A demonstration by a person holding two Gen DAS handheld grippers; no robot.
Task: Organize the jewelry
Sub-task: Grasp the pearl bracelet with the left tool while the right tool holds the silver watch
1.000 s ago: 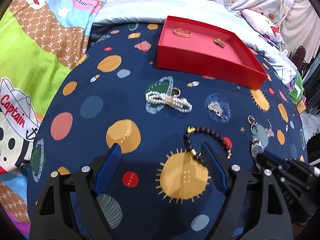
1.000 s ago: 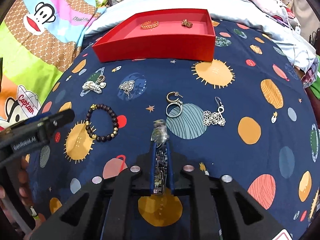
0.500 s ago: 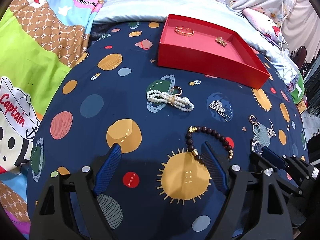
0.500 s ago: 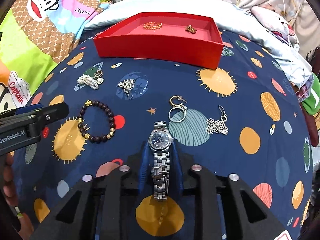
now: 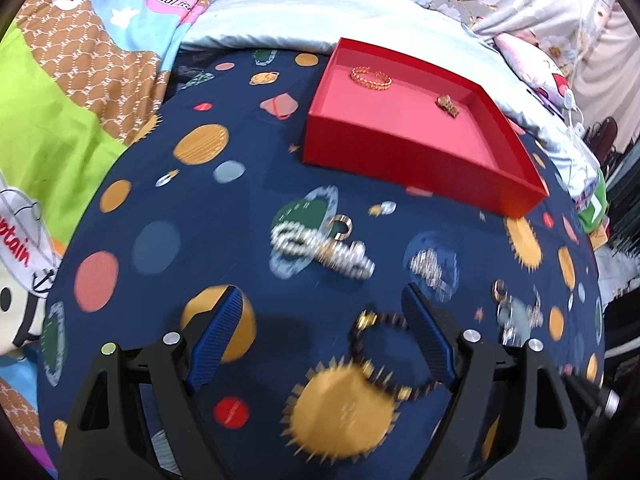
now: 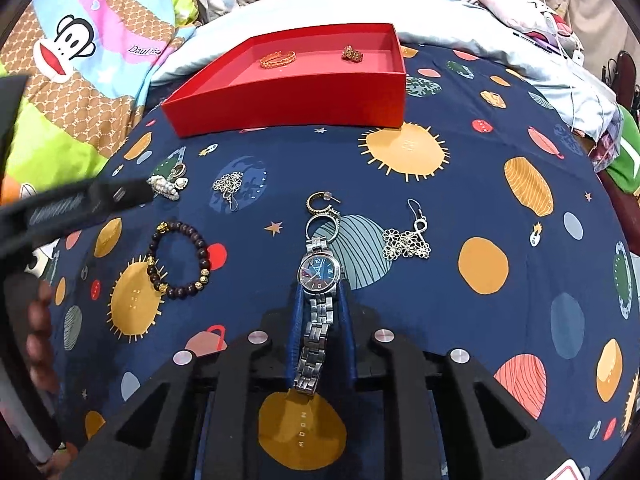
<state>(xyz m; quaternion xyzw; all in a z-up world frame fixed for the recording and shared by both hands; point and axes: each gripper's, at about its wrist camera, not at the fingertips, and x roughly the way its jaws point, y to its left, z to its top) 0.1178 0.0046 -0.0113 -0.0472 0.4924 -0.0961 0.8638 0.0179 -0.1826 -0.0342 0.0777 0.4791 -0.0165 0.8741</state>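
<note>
My right gripper (image 6: pixel 320 300) is clamped on the watch (image 6: pixel 319 270) by its band only, lifted short of the tray (image 6: pixel 288 92); it may swing or slip out. Left gripper (image 5: pixel 320 336) gapes empty over the bead bracelet (image 5: pixel 380 356); blur risks a mis-grab.

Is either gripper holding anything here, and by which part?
The right gripper holds the watch by its metal band, just below the face. The left gripper is open and holds nothing.
</note>
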